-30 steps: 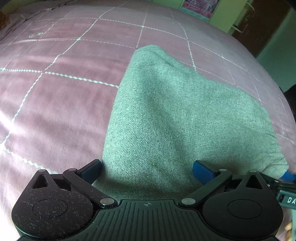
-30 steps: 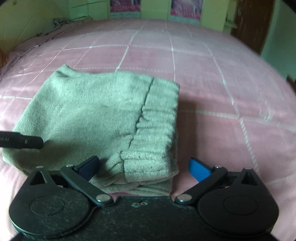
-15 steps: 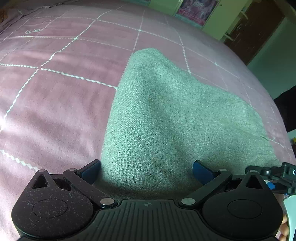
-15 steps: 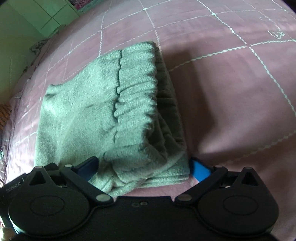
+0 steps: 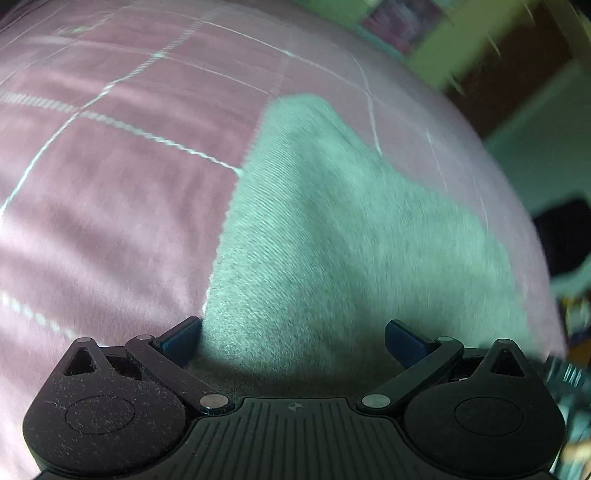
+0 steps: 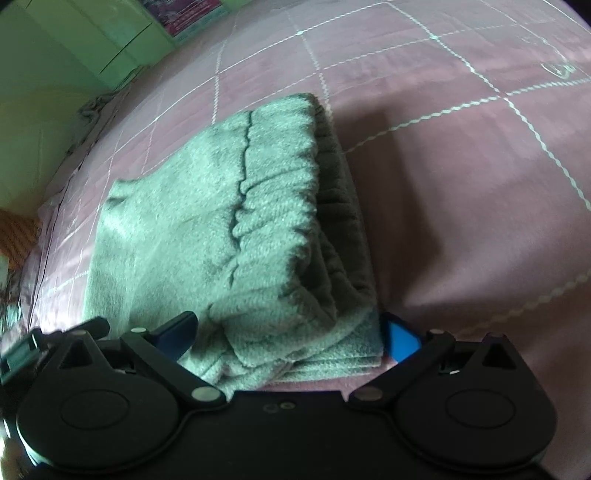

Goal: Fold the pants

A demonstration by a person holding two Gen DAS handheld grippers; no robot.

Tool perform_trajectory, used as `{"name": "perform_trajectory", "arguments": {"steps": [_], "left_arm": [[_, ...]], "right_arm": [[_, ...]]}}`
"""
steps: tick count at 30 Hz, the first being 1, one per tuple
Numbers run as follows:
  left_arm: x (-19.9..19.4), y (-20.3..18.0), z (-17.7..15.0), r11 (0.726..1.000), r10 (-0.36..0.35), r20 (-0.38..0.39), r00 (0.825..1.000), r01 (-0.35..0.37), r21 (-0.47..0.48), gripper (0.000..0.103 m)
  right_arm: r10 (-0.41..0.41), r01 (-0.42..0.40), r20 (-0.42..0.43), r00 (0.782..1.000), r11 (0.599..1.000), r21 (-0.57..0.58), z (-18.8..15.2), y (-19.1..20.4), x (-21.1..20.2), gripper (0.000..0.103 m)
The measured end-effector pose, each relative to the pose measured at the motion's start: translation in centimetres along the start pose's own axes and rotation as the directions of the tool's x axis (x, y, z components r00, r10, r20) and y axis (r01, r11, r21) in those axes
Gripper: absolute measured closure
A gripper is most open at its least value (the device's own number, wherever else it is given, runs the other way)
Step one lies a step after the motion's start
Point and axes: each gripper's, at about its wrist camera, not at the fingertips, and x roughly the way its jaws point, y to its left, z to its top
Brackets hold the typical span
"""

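Bedspread (image 6: 461, 192); pants (image 6: 229, 229) between jaws.

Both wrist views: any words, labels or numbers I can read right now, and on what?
None can be read.
Poster on the green wall, right wrist view: print too small.
Poster, left wrist view: motion-blurred.
Embroidered mark on the pink bedspread: a small motif, no legible letters.
Folded green pants: no tag visible.

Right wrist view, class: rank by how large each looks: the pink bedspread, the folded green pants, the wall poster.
1. pink bedspread
2. folded green pants
3. wall poster, though it is farther from the camera and cropped
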Motion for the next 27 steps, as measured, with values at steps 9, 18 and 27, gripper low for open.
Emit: {"name": "perform_trajectory", "arguments": {"steps": [9, 18, 27], "left_arm": [[-0.2, 1.3, 1.9, 0.998, -0.053, -0.056, 0.997, 0.050, -0.042, 0.019], [1.0, 4.4, 2.9, 0.969, -0.202, -0.090, 0.975, 0.186, -0.159, 0.033], [2.1, 2.3, 3.1, 0.964, -0.239, -0.080, 0.968, 0.226, -0.142, 0.043]], "right_arm": [[0.100, -0.101, 0.018, 0.995, 0.990, 0.101, 0.1, -2.8, -2.0, 0.015], [0.163, -0.163, 0.007, 0.987, 0.983, 0.086, 1.0, -4.5, -2.4, 0.020], [0.233, -0.234, 0.024, 0.972, 0.961, 0.148, 1.3, -5.6, -0.9, 0.035]]}}
